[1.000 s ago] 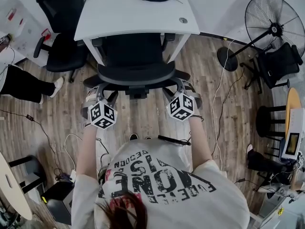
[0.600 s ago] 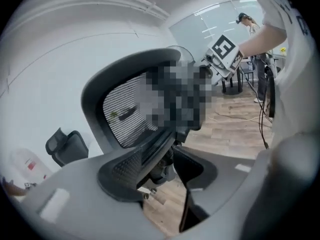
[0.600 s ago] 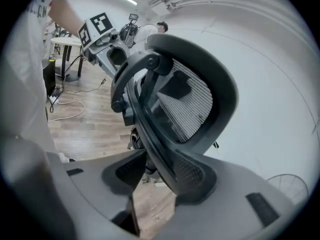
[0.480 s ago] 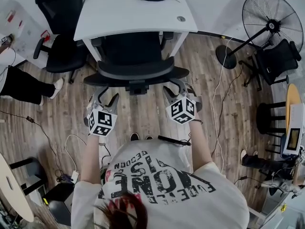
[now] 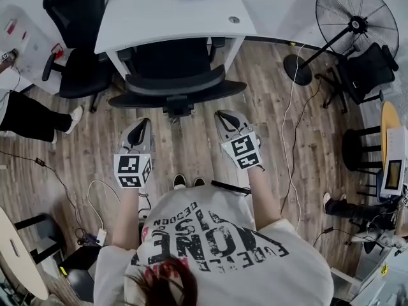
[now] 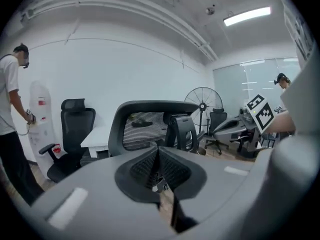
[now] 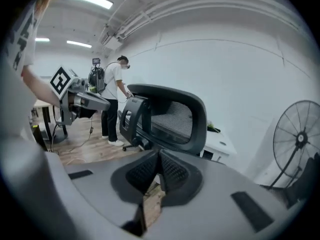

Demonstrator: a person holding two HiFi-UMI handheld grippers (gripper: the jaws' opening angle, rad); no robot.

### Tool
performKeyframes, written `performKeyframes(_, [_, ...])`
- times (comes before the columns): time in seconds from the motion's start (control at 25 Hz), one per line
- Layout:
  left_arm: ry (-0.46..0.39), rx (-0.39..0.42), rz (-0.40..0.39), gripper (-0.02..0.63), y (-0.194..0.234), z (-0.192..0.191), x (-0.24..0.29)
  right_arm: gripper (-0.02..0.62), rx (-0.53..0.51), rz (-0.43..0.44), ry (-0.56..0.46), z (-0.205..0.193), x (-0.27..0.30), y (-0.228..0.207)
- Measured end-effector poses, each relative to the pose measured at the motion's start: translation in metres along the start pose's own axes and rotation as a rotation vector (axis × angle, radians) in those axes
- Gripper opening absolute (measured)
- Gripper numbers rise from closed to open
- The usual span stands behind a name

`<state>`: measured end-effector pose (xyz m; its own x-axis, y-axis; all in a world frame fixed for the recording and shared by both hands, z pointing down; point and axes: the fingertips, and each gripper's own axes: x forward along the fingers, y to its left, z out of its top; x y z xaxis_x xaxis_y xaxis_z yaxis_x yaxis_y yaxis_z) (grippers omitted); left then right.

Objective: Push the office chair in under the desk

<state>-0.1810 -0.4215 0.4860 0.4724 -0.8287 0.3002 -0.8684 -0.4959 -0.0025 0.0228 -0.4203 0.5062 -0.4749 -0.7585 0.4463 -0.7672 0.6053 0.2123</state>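
- Both the left gripper [image 5: 140, 127] and the right gripper [image 5: 223, 116] are clenched on nothing. The office chair [image 5: 169, 59] stands just ahead of them, untouched, with its seat under the desk [image 5: 166, 18].
- Risk: a further shove with closed tips may slip off the curved backrest [image 5: 173, 83], or skew the chair on its casters.
- Only the head view shows the seat tucked under. Only the right gripper view shows a person [image 7: 112, 101] beyond the chair, left of the gripper.

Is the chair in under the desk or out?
In. The office chair is tucked under the desk; only its backrest sticks out.
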Motion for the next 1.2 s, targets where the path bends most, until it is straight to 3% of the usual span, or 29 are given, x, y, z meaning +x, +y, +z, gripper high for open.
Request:
performKeyframes(0.2, [-0.02, -0.02, 0.021, 0.012, -0.007, 0.01, -0.012, 0.02, 0.121, -0.014, -0.031, 0.003, -0.013, 0.004])
performKeyframes(0.56, [-0.205, 0.048, 0.066, 0.012, -0.034, 0.086, -0.049, 0.02, 0.286, -0.054, -0.248, 0.06, -0.066, -0.012])
performKeyframes(0.92, [-0.39, 0.045, 0.135, 0.012, -0.064, 0.152, -0.099, 0.02, 0.22, -0.059, -0.409, 0.111, -0.135, -0.011])
performKeyframes(1.2, [-0.43, 0.067, 0.203, 0.012, -0.09, 0.153, -0.136, 0.02, 0.214, -0.07, -0.443, 0.113, -0.183, 0.001])
